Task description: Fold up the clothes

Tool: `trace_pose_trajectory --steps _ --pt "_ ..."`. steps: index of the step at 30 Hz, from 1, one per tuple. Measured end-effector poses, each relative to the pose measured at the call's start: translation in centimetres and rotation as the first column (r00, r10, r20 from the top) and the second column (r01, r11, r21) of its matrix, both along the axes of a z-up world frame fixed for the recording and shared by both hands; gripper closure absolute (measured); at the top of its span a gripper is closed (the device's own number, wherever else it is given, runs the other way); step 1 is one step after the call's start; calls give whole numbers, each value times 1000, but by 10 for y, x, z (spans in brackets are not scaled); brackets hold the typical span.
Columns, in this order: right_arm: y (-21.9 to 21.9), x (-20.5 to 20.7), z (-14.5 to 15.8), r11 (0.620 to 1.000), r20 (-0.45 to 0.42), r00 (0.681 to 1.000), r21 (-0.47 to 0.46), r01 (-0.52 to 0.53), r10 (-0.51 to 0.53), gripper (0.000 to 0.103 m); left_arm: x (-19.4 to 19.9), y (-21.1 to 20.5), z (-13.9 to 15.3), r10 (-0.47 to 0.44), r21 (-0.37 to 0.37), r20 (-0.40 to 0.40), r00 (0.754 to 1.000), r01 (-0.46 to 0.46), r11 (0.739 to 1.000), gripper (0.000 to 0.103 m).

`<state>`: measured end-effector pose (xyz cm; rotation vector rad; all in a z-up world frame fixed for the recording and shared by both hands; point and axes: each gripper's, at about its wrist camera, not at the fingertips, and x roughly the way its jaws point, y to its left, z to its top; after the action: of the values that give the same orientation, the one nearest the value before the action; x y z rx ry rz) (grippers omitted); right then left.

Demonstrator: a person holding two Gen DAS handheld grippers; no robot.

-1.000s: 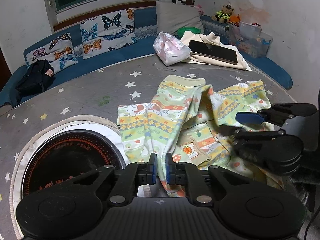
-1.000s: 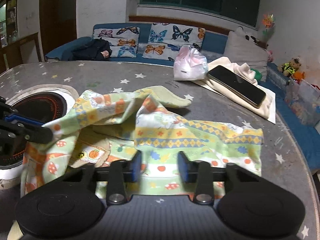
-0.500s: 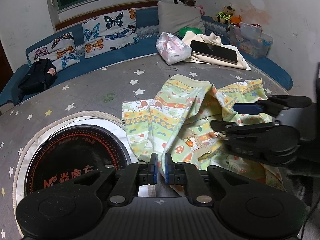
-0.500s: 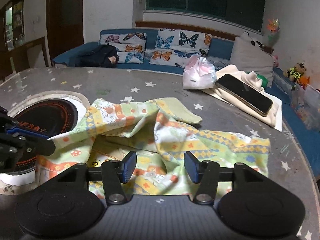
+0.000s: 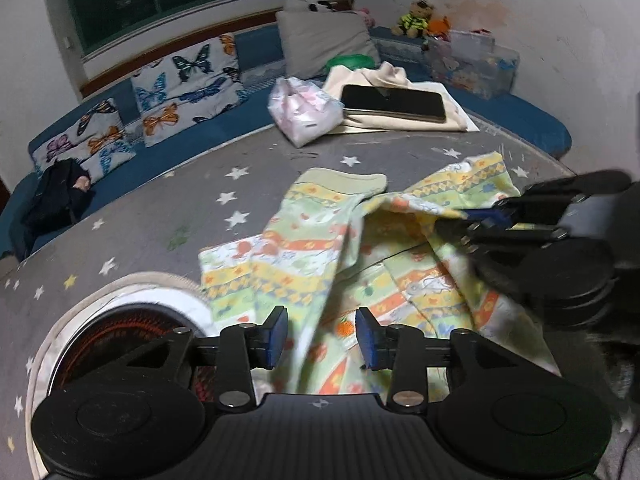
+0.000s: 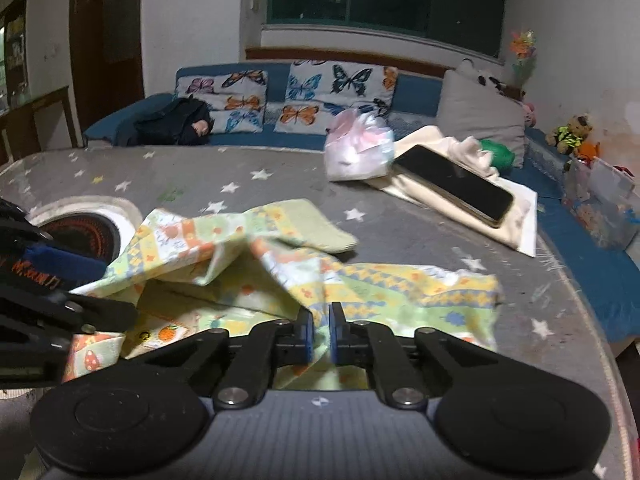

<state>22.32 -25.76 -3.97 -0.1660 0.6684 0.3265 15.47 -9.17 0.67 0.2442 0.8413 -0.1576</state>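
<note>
Two handheld grippers worked a patterned child's garment [image 5: 328, 248] that lay crumpled on a star-printed grey table [image 5: 160, 216].

Pads of the right gripper [image 6: 320, 334] were pressed together on a fold at the garment's near edge, having just closed on it. The left gripper [image 5: 321, 336] had just been opening; its jaws stood apart with a strip of the cloth hanging between them, the pads not pressing it. Behind the garment, a translucent plastic bag [image 5: 304, 110] held pink and white items too blurred to name. Beside it, a dark phone [image 5: 394, 102] lay on folded cream fabric [image 5: 400, 120]. On the blue bench by the wall, a clear storage box [image 5: 472, 66] showed colourful contents that could not be made out.
</note>
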Motion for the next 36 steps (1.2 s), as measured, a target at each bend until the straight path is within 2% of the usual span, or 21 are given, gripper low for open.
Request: trace_pose_trajectory --steps 1,3,7,19,36 --pt "-4 -2 3 1000 8 1000 3 5 -5 98 3 -1 -3 2 14 1 1000 -2 1000 79" --pt "-13 -6 9 1000 22 1000 9 14 -14 98 7 2 -6 12 14 -9 1000 -11 1000 90" --pt "-28 -17 20 1000 50 998 8 28 -28 98 3 15 -4 40 0 -1 999 -40 999 98" --pt "-79 -64 51 993 127 985 38 110 -114 99 -39 54 22 108 -50 41 993 -106 993 101" --pt "-124 -141 72 981 164 968 34 189 -192 99 -125 108 53 143 -142 74 987 -131 981 101"
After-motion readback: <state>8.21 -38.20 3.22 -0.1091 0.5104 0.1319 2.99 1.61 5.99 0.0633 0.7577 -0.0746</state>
